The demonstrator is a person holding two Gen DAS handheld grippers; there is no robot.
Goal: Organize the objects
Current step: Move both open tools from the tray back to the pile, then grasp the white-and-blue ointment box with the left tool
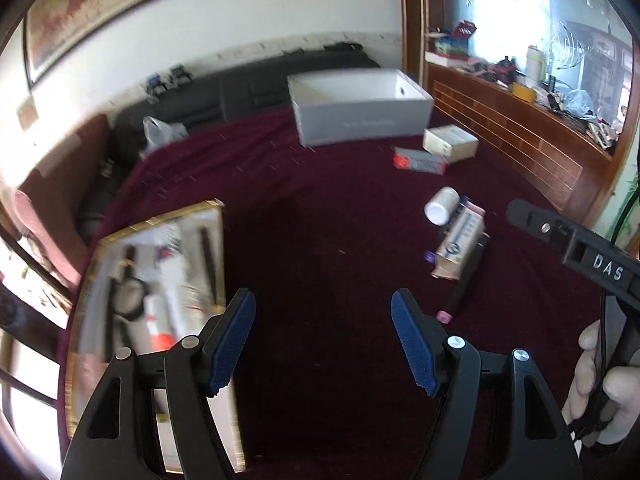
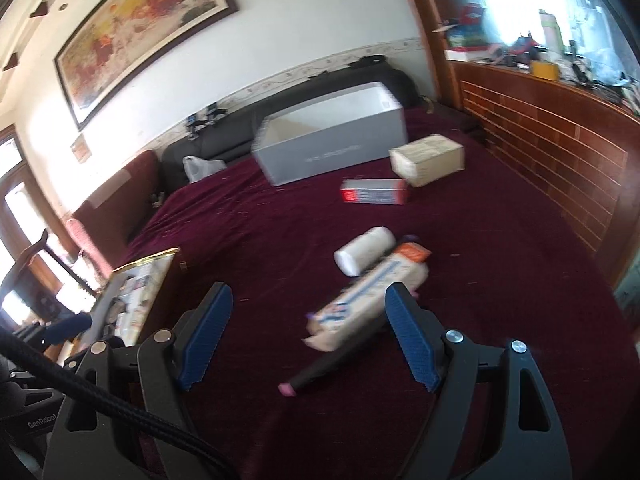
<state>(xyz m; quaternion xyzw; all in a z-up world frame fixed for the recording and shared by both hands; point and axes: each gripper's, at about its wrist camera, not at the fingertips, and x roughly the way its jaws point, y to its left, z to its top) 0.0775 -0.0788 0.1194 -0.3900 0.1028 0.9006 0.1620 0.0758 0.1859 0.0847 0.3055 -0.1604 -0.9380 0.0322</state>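
Both tools are spread and hold nothing: left tool (image 1: 323,340), right tool (image 2: 308,336). The long carton (image 2: 366,300) lies near the grey box (image 2: 332,148), against a white bottle (image 2: 362,250). A careless pinch may roll this bottle away.

Right gripper (image 2: 308,332) fingers (image 2: 206,332) spread above a toothpaste box (image 2: 364,304) on the maroon bedspread (image 2: 248,236).

Maroon-covered bed (image 2: 248,232) carrying open white box (image 2: 332,148), cartons, white bottle (image 2: 364,250), gold-edged tray (image 1: 160,300), all lying apart.
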